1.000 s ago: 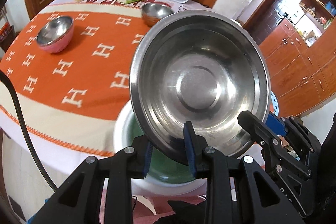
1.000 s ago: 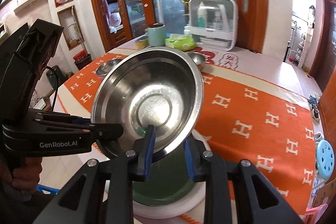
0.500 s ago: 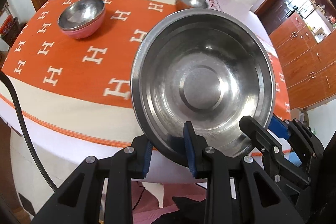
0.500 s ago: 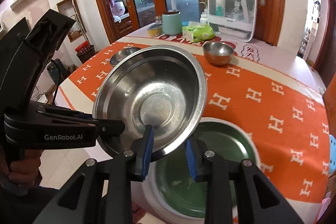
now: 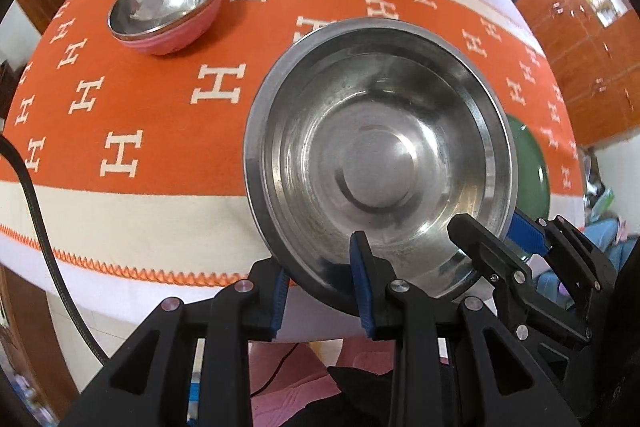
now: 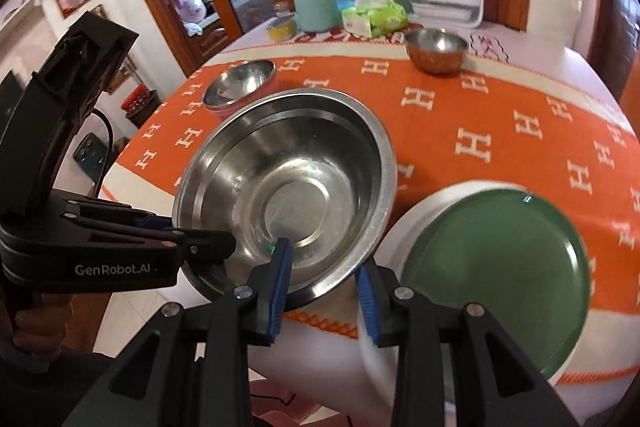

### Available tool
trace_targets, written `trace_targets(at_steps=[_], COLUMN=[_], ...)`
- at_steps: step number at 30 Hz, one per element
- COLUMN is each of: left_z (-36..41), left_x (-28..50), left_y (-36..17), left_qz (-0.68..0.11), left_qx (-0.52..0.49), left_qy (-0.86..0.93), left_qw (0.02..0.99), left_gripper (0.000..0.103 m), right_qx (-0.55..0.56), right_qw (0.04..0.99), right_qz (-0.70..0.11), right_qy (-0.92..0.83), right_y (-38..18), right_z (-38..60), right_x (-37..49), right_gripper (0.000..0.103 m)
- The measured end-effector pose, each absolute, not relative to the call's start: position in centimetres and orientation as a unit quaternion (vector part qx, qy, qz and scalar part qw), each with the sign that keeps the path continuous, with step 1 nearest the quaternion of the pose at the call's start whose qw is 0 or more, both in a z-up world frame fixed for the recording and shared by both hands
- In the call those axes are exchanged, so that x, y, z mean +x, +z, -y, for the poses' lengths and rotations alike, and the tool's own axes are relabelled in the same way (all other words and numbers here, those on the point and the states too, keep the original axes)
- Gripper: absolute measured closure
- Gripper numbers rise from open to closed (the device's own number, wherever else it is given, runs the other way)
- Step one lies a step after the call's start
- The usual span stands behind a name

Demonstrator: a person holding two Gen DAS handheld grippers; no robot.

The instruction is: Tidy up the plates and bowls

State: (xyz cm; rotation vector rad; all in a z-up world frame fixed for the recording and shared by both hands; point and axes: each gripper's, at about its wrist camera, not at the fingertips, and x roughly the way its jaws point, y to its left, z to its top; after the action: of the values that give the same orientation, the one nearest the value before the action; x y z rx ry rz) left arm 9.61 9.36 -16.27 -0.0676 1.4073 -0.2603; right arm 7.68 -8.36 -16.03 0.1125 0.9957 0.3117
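Straddling steel bowl (image 6: 288,187) rim, right hand-held gripper (image 6: 324,283) opening

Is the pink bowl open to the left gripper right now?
Probably not yet. The left gripper is shut on the big steel bowl's rim. The pink bowl sits on open cloth with nothing in front, so the path itself looks free.

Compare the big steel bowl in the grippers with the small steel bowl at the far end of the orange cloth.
The big steel bowl is wide and shallow; the small steel bowl is narrower and deeper. The big bowl has its near rim between gripper fingers, tilted at the table's near edge; the small bowl sits upright and alone on the cloth. Both are shiny metal and empty.
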Motion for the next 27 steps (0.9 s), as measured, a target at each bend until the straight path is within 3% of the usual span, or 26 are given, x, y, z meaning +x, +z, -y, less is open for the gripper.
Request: trace_targets(at_steps=[15, 23, 27], left_z=[-11.2, -11.5, -12.5], left_x=[11.7, 11.7, 12.1], left_y=[-20.1, -20.2, -19.6], left_qz=[-0.678, -0.672, -0.661], left_qx=[0.001, 0.043, 0.032], left_qy=[-0.173, -0.207, -0.209], left_qw=[0.714, 0.709, 0.72], left_gripper=[0.076, 0.066, 0.056], right_qx=[0.081, 0.069, 0.067], right_qw=[0.836, 0.839, 0.841], right_qz=[-0.537, -0.538, -0.536], right_qy=[0.071, 0.048, 0.035], right_y=[-18.5, -17.9, -17.2], right_z=[6.7, 7.0, 7.3], right_x=[8.0, 7.7, 7.8], right_gripper=[0.063, 0.053, 0.048])
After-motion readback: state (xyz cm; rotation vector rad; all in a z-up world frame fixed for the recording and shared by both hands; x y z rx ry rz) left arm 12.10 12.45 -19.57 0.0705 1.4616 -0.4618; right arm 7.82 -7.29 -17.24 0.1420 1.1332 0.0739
